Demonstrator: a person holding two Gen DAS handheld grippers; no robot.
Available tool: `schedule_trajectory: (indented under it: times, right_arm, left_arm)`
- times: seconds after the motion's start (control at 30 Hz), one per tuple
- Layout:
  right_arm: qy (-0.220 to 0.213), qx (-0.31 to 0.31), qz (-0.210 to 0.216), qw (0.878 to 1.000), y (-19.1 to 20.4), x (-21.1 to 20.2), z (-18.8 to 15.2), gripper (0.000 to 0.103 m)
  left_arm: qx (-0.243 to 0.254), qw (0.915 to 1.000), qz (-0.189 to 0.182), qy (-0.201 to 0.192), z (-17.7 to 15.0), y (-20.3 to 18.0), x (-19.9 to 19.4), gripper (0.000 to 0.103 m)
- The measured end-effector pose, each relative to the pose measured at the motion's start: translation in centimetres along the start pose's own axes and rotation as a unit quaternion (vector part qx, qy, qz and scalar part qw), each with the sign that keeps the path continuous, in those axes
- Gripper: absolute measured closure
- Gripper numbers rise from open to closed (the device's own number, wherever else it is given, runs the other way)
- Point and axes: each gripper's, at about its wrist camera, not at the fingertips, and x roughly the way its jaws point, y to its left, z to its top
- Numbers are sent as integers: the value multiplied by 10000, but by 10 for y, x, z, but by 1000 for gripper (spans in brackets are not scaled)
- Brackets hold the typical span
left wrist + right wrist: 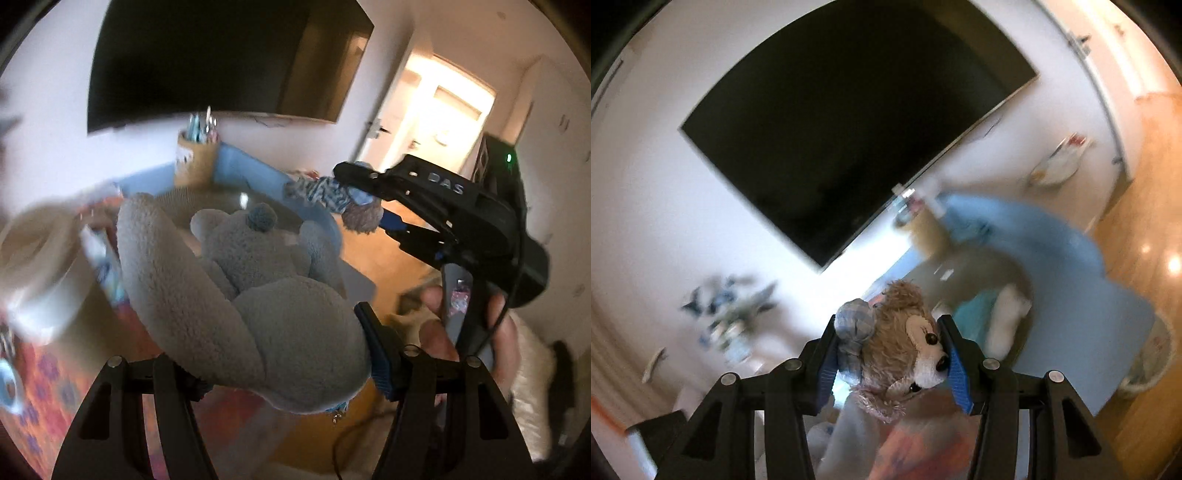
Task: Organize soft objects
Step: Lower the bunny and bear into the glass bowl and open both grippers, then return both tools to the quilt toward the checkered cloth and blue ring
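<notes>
My left gripper (284, 373) is shut on a big grey teddy bear (258, 295) with a blue nose, holding it by the body in the air. My right gripper (892, 360) is shut on the head of a small brown plush dog (905, 347) with a blue checked cap. The right gripper (364, 201) also shows in the left wrist view, at upper right, with the plush dog (332, 195) clamped in it. A blue-rimmed round bin (251, 173) sits behind the teddy; it also shows in the right wrist view (1052, 243).
A large black TV (221, 59) hangs on the white wall. A woven cup of pens (197, 155) stands by the bin. An orange floral cloth (55, 376) lies at lower left. Wood floor (1145, 206) and a lit doorway (443, 110) are at right.
</notes>
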Motion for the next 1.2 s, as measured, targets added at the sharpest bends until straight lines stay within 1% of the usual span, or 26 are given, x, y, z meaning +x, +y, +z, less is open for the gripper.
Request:
schedule_trajectory:
  times: [0.07,0.13,0.2,0.27,0.3,0.37,0.4,0.43,0.47,0.5,0.53,0.63,0.7,0.77,0.83,0.9,0.93,0.97,1.03,1.1,1.17,1.2]
  right_arm:
    - [45,-64,-193,9998,-6,17,14,53]
    - [179,-133,-331,9992,-10,39,25,53]
    - [256,-253,-459,9983,-12,55,30,53]
    - [270,-447,-644,9966,-11,72,35,50]
    - [293,-501,-713,9958,-12,78,36,48]
    - [485,-592,-889,9931,-15,96,36,34]
    - [586,-577,-896,9926,-19,101,34,31]
    - [697,-531,-857,9925,-22,105,33,29]
    - [790,-464,-815,9925,-28,107,32,29]
    - [840,-405,-765,9927,-31,106,29,29]
    - [847,-355,-705,9933,-34,103,27,29]
    - [748,-313,-575,9950,-39,86,23,28]
    - [656,-308,-549,9959,-38,71,21,28]
    - [529,-325,-497,9968,-33,54,20,28]
    - [395,-381,-468,9974,-25,38,19,28]
    - [218,-464,-456,9976,-15,19,17,27]
    - [131,-511,-464,9975,-11,11,15,24]
    - [30,-547,-479,9973,-6,1,13,18]
    - [-215,-625,-395,9970,6,-21,6,13]
    - [-366,-754,-334,9959,18,-37,-6,11]
    - [-424,-851,-373,9948,24,-46,-19,2]
    - [-413,-894,-409,9943,26,-49,-30,0]
  left_arm:
    - [49,9997,211,-114,11,-2,18,40]
    - [36,9992,368,-158,19,1,32,40]
    - [15,9979,626,-168,25,6,50,40]
    - [85,9961,867,-171,30,8,67,38]
    - [149,9954,927,-171,30,8,72,37]
    - [305,9931,1122,-146,28,6,77,32]
    - [365,9923,1175,-139,27,5,77,28]
    - [436,9915,1216,-146,24,3,76,21]
    - [489,9910,1237,-177,23,2,75,16]
    - [526,9908,1230,-197,21,0,74,14]
    - [556,9911,1196,-195,19,-2,74,12]
    - [641,9920,1077,-135,13,-11,69,12]
    - [744,9914,1060,-178,12,-20,66,12]
    - [773,9914,1011,-303,7,-29,52,12]
    - [838,9915,934,-347,5,-38,40,12]
    - [878,9919,825,-409,0,-47,17,12]
    - [907,9917,780,-471,-3,-51,3,12]
    - [932,9912,776,-532,-3,-52,-7,12]
    - [954,9897,828,-673,-7,-54,-31,12]
    - [941,9883,908,-784,-12,-51,-54,11]
    - [870,9871,1057,-825,-22,-43,-76,10]
    - [822,9867,1138,-816,-26,-38,-84,9]
